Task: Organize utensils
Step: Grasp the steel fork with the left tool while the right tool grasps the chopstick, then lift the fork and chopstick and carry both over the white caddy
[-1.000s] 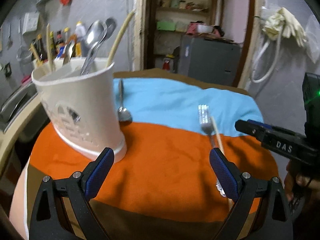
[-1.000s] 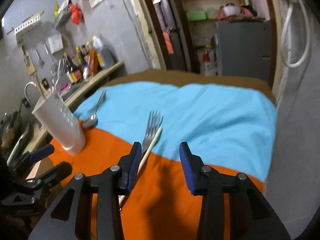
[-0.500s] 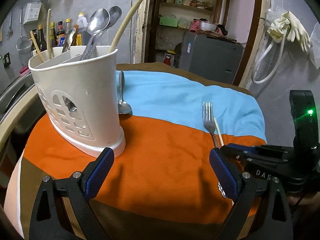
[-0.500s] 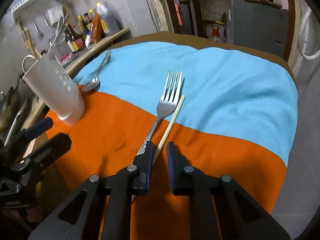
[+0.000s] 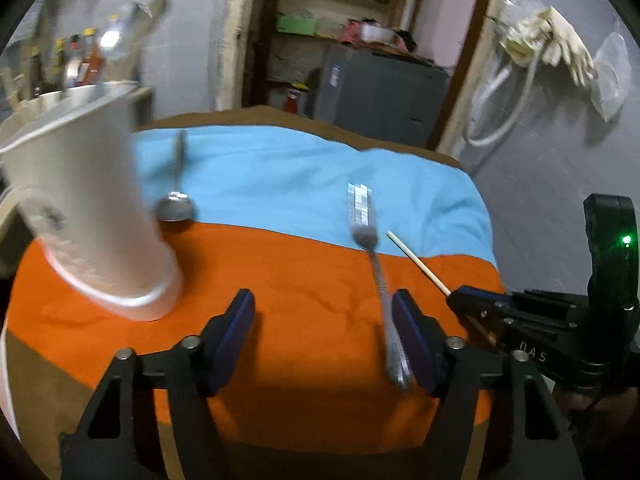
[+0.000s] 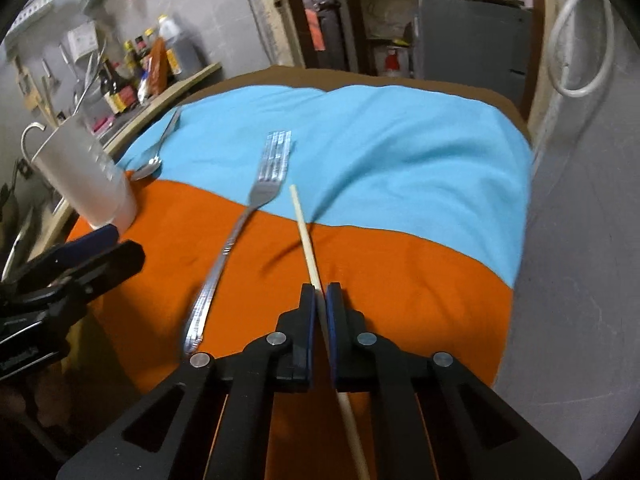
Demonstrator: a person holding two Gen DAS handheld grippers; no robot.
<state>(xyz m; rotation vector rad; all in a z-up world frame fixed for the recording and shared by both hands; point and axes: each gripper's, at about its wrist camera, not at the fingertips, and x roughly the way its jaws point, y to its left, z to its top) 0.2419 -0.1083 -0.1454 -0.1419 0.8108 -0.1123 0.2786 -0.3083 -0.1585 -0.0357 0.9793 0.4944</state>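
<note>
My right gripper (image 6: 319,300) has its jaws pinched tight on the pale chopstick (image 6: 303,232); the stick runs between the blue pads and its free end points forward over the seam where the orange cloth (image 6: 400,276) meets the blue cloth (image 6: 380,152). From the left wrist camera I see the same chopstick (image 5: 416,262) rising at a slant out of the right gripper (image 5: 454,300).

Just left of the chopstick lies the metal fork (image 6: 236,236), tines on the blue cloth, handle running back across the orange. My left gripper (image 5: 322,328) sits low over that handle. Its jaws have just been closing and now stand about half open, with the fork (image 5: 378,280) handle between them, close beside the right-hand pad; I cannot tell whether that pad touches it, and the left pad is well clear.

Further left, a spoon (image 5: 176,200) rests with its bowl at the seam, near the foot of the white utensil holder (image 5: 100,216). The holder stands on the orange cloth at the bench's left edge and looks blurred in the left view.

Beyond the bench (image 6: 280,74) I see a shelf with bottles (image 6: 132,76).
</note>
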